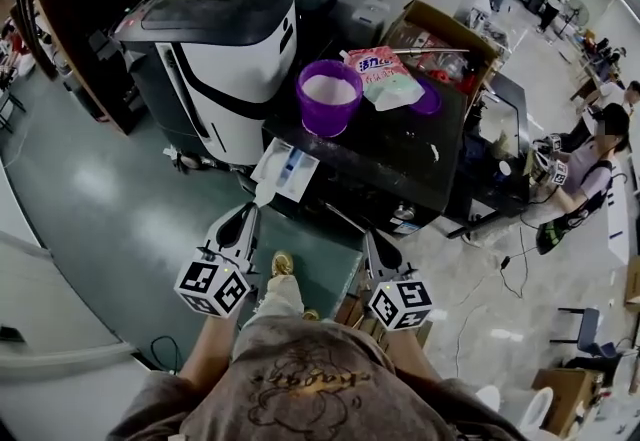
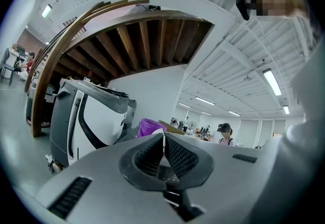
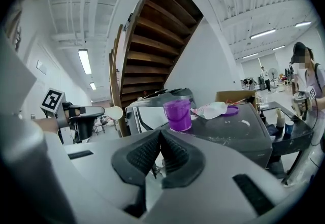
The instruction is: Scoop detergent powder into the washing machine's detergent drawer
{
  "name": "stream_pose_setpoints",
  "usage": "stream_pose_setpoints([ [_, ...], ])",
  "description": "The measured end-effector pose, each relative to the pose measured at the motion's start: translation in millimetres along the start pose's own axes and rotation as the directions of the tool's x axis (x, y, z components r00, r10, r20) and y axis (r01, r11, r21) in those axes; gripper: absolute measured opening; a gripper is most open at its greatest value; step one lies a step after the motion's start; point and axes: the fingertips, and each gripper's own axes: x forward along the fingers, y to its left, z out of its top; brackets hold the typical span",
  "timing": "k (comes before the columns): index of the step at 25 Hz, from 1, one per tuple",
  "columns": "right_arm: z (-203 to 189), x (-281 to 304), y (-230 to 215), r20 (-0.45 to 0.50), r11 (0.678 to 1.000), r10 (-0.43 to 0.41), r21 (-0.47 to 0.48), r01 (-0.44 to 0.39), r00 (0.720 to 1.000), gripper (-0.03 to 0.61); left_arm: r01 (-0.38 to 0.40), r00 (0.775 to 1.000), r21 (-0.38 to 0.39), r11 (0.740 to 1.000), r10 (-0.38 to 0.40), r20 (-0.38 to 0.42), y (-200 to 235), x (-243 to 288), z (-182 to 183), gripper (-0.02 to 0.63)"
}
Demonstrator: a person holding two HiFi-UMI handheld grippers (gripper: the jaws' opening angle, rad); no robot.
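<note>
Purple plastic tub (image 1: 329,96), full of white powder, stood at the near left corner of the washing machine (image 1: 400,164), a dark-topped unit dusted with pale spills. Just right of the tub lay a detergent bag (image 1: 385,77), white with red print, and touching the bag's far side was a flat purple lid (image 1: 428,101). Behind these sat an open cardboard box (image 1: 440,27). To the machine's left stood a larger white and black appliance (image 1: 215,49). Off to the right, well apart, a person (image 1: 590,169) stood near a desk. A wooden staircase (image 3: 152,40) rose overhead in both gripper views.

The detergent drawer (image 1: 288,169), white with a blue compartment, stuck out from the machine's front left, below the tub.

The left gripper (image 1: 250,211) was clenched on a white scoop (image 1: 263,193), whose handle showed as a thin white edge between the pressed pads. The scoop's rounded bowl pointed toward the drawer and sat just short of its near edge in the head view; whether they touched could not be told. The tub lay farther off, beyond the drawer.

The right gripper (image 1: 368,237) was held low before the machine's front, its jaws pressed together on nothing, apart from the drawer and to its right. Nothing lay between either gripper and the drawer.
</note>
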Motion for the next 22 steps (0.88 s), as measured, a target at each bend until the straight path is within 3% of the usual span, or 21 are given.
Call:
stream_pose_setpoints([
  [8, 16.8, 52.1, -19.7, 0.007, 0.999, -0.033, 0.004, 0.033, 0.999, 0.002, 0.037, 0.999, 0.008, 0.999, -0.037, -0.002, 29.3, 59.1, 19.0, 0.025],
  [22, 50.2, 142.7, -62.8, 0.037, 0.99, -0.141, 0.034, 0.14, 0.989, 0.002, 0.178, 0.983, 0.006, 0.984, -0.178, -0.035, 66.6, 189.1, 46.4, 0.025],
])
